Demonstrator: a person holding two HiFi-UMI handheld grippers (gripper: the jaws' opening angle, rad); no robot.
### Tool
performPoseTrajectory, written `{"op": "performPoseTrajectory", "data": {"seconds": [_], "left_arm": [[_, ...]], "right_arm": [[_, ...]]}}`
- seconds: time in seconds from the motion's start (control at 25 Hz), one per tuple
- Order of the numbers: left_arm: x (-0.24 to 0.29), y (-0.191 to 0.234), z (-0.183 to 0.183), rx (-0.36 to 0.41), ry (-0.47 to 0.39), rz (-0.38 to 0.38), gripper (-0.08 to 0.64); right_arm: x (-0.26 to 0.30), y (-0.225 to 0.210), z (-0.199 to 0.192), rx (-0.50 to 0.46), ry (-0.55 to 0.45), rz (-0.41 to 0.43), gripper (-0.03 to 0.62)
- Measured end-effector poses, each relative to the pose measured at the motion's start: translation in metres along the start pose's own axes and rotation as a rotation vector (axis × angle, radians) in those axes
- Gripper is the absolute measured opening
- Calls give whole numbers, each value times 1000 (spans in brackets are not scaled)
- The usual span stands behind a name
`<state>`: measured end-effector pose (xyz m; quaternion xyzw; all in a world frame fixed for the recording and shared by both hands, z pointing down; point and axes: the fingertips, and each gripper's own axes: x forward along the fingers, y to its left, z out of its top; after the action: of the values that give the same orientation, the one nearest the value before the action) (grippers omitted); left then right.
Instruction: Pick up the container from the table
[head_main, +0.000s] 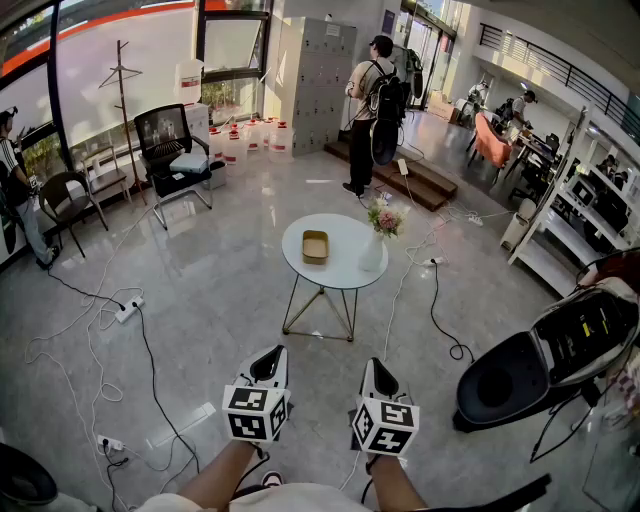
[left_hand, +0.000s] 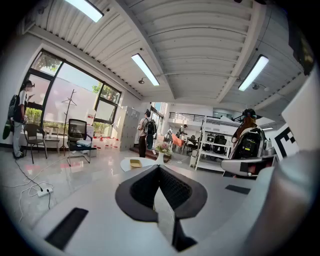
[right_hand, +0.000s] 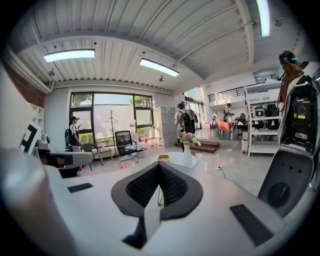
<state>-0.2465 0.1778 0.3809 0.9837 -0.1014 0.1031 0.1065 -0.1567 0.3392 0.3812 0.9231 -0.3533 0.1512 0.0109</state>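
Pinched shut, empty: left gripper (head_main: 270, 358), right gripper (head_main: 377, 372). Well ahead, shallow tan rectangular container (head_main: 315, 246) on round white table (head_main: 300, 266).

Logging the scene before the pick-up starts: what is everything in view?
table: one, white, round, mid-floor
container: one, tan, on the table's left part
vase: one, white, holding flowers, right of the container
office chair: one, black, by the window
lockers: one bank, grey, far wall
person: several; nearest wears a black backpack, beyond the table
power strip: one, white, floor at left
left gripper: one, black jaws, shut, empty
right gripper: one, black jaws, shut, empty
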Motion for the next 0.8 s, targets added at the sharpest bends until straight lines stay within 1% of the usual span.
{"op": "performPoseTrajectory", "data": {"seconds": [0.28,0.44,0.8], "left_arm": [[-2,3,-6,-9,9,-5,17],[0,6,-5,-18,11,-11,17],[4,31,4,-25,18,-24,17]], "right_arm": [[-1,3,-9,6,21,5,25],[4,4,-15,48,49,15,25],[16,21,3,48,24,-16,25]]}}
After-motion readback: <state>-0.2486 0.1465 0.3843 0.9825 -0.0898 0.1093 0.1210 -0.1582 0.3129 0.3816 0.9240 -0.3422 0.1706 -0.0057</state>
